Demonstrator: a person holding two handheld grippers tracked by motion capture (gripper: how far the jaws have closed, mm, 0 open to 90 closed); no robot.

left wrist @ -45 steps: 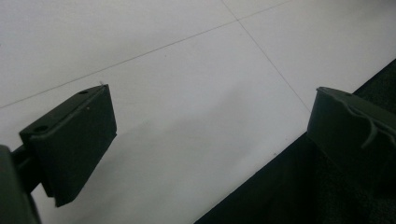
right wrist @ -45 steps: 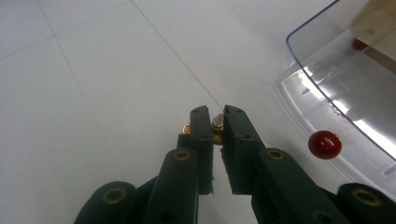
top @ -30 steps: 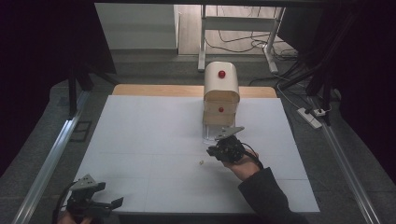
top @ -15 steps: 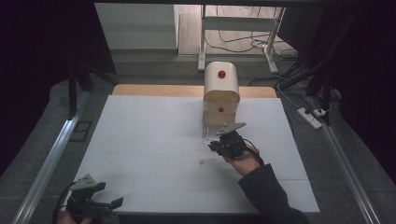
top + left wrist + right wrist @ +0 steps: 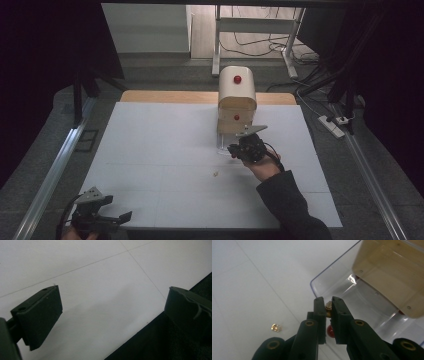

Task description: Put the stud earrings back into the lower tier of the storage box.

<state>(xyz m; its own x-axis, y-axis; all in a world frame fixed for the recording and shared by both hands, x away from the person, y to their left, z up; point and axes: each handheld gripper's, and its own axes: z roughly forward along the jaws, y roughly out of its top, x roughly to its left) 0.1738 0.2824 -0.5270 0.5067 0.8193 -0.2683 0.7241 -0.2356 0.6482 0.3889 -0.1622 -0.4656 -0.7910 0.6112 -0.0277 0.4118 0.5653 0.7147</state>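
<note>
My right gripper (image 5: 232, 149) (image 5: 327, 300) is shut on a small brass pin (image 5: 328, 308) with a red ball (image 5: 330, 331) at its lower end. It hangs just over the near corner of a clear plastic tray (image 5: 352, 290) (image 5: 221, 146). The tray stands in front of a rounded wooden box (image 5: 236, 95) (image 5: 392, 270) with red knobs (image 5: 237, 79). A second small brass piece (image 5: 276, 327) (image 5: 215, 173) lies loose on the white mat. My left gripper (image 5: 118, 210) (image 5: 112, 297) rests at the table's front left edge, open, with nothing between its jaws.
The white mat (image 5: 160, 145) covers most of the table. Metal rails (image 5: 55, 170) run along both sides. Behind the table stand a frame's legs (image 5: 216, 45), floor cables and a power strip (image 5: 332, 125). The dark front edge (image 5: 155, 340) lies under the left gripper.
My right gripper has moved a little away from me toward the wooden box and tray, still gripping the pin. The left gripper has stayed put.
</note>
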